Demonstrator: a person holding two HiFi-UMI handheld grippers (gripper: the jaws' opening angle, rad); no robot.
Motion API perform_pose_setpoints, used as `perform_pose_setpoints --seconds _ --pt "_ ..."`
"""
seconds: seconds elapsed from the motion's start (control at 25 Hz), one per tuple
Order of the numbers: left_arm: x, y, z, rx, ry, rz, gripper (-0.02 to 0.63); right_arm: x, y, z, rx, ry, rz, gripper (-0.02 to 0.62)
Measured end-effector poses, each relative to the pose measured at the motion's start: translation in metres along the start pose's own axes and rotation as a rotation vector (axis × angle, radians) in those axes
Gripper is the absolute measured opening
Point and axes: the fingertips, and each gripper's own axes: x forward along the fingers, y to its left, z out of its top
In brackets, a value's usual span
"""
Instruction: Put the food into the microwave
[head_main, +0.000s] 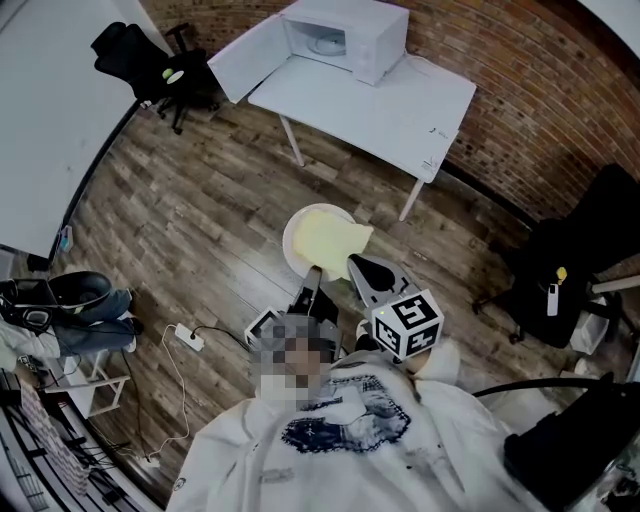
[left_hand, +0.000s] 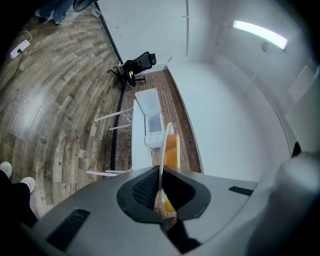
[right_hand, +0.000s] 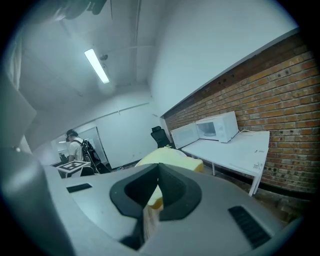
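Over the wood floor (head_main: 190, 230), just in front of the person, a white plate (head_main: 298, 236) is held level with yellow food (head_main: 338, 240) lying on it. Left gripper (left_hand: 160, 189) has its jaws closed tight on the plate's near rim, and right gripper (right_hand: 154, 200) is clamped on the rim just to the right of it. Far ahead, well apart from the plate, a white microwave (head_main: 350, 38) stands on a white table (head_main: 400, 115), its door swung open to the left
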Motion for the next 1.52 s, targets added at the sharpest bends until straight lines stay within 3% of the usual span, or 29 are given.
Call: perform_pose_setpoints --seconds 0.28,0.4,0.64,0.84,1.0,1.16,1.28,1.52 --pt "0.052 -0.008 -0.004 0.007 -0.014 0.003 0.017 0.014 -0.049 0.021 0.017 0.002 0.010 0.014" --pt "0.057 -0.010 -0.003 -0.013 -0.032 -0.006 0.017 0.018 -0.056 0.020 0.020 0.003 0.021 0.014" --pt "0.067 0.005 0.015 0.059 -0.054 0.065 0.017 0.035 -0.069 0.026 0.028 0.012 0.047 0.014" --pt "0.089 0.000 0.028 0.029 -0.057 0.032 0.017 0.057 -0.077 0.029 0.029 0.023 0.054 0.014" --pt "0.102 0.011 0.053 0.046 -0.050 0.059 0.017 0.083 -0.082 0.033 0.022 0.034 0.043 0.014" --pt "0.131 0.010 0.084 0.004 -0.037 0.013 0.017 0.119 -0.091 0.042 0.020 0.034 0.013 0.015" --pt "0.156 0.011 0.115 -0.019 -0.021 -0.001 0.017 0.155 -0.097 0.053 0.023 0.034 -0.007 0.014" --pt "0.199 0.017 0.193 0.011 0.022 0.015 0.017 0.231 -0.102 0.079 0.033 0.034 -0.062 0.014"
